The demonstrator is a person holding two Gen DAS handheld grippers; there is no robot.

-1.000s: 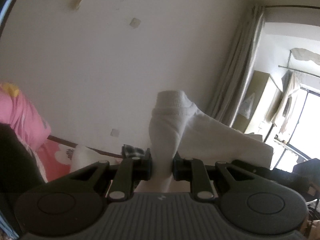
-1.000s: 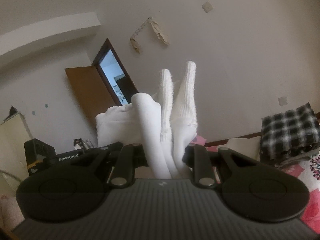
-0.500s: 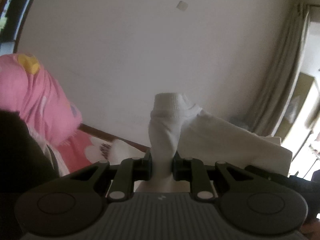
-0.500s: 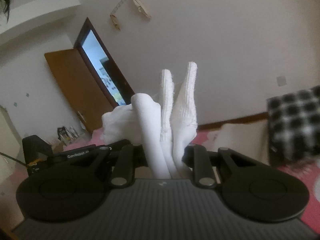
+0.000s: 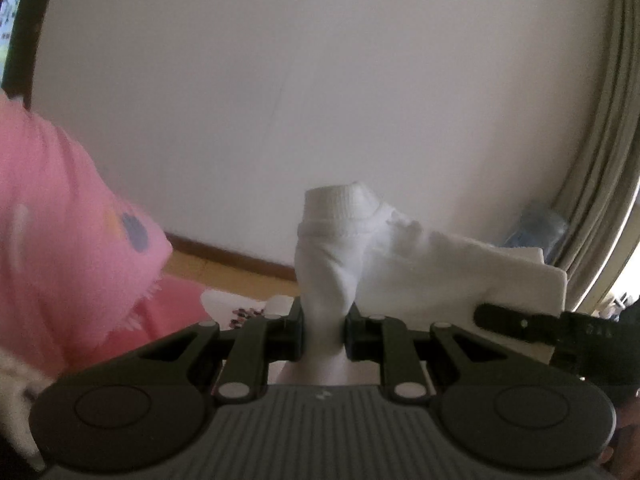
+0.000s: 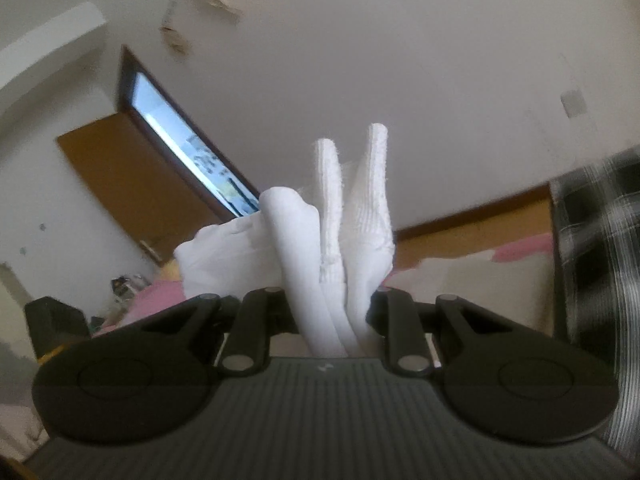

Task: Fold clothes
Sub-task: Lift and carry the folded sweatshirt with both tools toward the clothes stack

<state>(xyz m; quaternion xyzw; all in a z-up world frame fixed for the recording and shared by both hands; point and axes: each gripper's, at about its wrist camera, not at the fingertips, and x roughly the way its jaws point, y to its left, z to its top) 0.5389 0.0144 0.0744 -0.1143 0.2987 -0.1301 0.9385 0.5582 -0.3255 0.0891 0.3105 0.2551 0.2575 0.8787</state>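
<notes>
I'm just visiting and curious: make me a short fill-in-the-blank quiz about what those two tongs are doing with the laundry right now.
1. The left tongs are shut on a garment whose colour is ____.
2. The right tongs pinch the same white cloth, so the number of tongs gripping it is ____.
3. Left of the left tongs lies bedding coloured ____.
4. Behind the right tongs stands a brown ____.

Missing words: white; two; pink; door

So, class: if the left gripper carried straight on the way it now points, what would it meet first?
The left gripper is already clamped on the white garment. Beyond that, the line seems to run to the wooden skirting board and pale wall, though depth is unclear.
</notes>
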